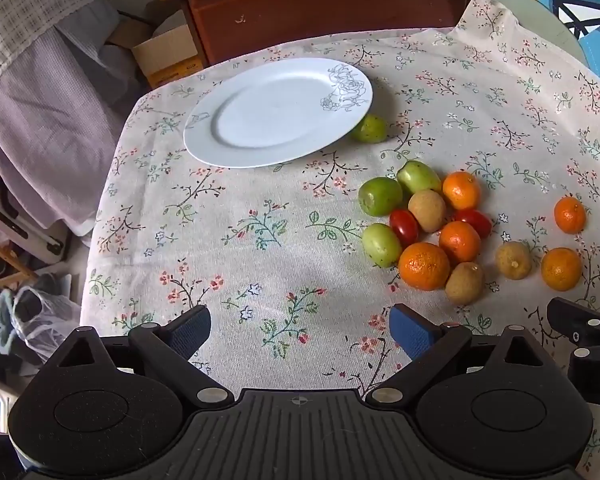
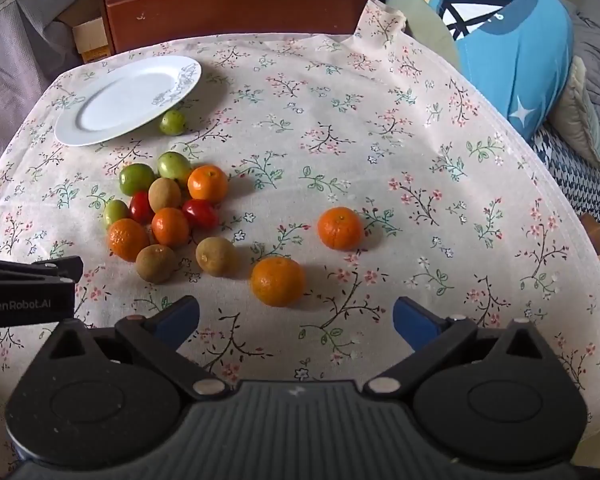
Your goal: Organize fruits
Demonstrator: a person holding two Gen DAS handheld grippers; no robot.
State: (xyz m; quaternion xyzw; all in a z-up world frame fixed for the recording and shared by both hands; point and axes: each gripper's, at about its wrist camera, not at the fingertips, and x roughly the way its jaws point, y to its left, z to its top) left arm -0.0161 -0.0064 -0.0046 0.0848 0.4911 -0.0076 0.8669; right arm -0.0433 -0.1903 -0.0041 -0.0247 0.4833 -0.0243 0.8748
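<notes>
A white plate (image 1: 236, 140) (image 2: 100, 128) lies bare at the table's far left. One green fruit (image 1: 370, 129) (image 2: 172, 122) sits against its right rim. A cluster of fruit (image 1: 428, 220) (image 2: 168, 208) holds several mandarins, green fruits, brown kiwis and two red tomatoes. Two mandarins (image 2: 278, 281) (image 2: 340, 228) and a kiwi (image 2: 216, 257) lie apart to its right. My left gripper (image 1: 300, 334) is open over bare cloth, left of the cluster. My right gripper (image 2: 296, 320) is open too, with the near mandarin just beyond its fingertips. Neither holds anything.
A floral tablecloth (image 2: 420, 160) covers the round table. A dark wooden cabinet (image 1: 320, 4) stands behind the far edge. A blue cushion (image 2: 512, 52) and bedding lie to the right, hanging clothes (image 1: 40, 100) and floor clutter to the left.
</notes>
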